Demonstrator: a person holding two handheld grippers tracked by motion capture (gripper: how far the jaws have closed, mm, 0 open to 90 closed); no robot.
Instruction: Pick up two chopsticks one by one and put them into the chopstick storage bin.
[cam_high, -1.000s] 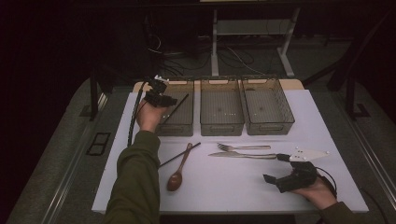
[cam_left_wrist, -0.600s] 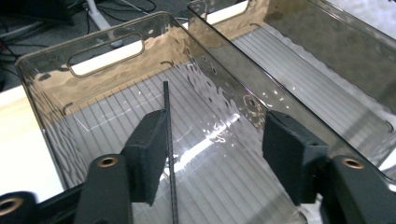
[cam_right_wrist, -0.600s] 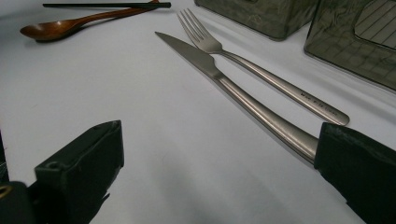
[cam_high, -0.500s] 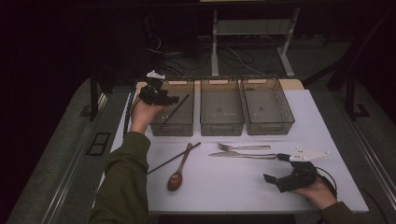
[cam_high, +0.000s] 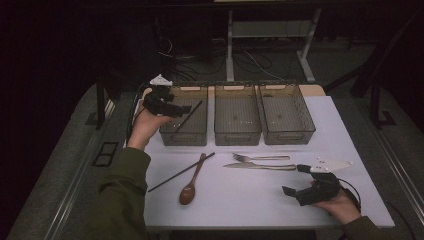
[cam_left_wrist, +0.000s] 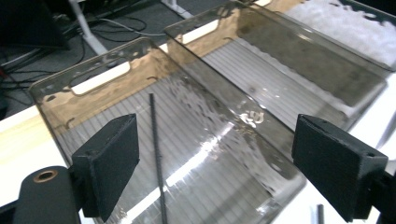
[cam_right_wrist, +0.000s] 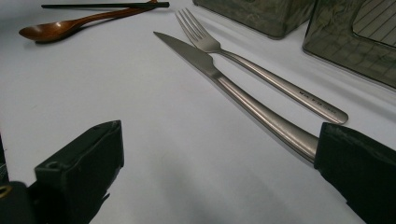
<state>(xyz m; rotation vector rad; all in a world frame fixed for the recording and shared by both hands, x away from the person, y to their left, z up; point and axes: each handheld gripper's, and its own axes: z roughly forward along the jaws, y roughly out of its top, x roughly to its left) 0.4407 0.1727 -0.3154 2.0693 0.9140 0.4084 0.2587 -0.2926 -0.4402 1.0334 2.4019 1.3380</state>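
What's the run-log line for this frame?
left tongs: open, over left clear plastic bin | black chopstick: in bin | right tongs: open, resting

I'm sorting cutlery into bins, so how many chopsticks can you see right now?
2. One chopstick lies slanted inside the left bin, below the left tongs. The other chopstick lies on the table, crossing the wooden spoon's handle.

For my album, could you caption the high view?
Left gripper open above a bin holding one chopstick; cutlery waits on the table.
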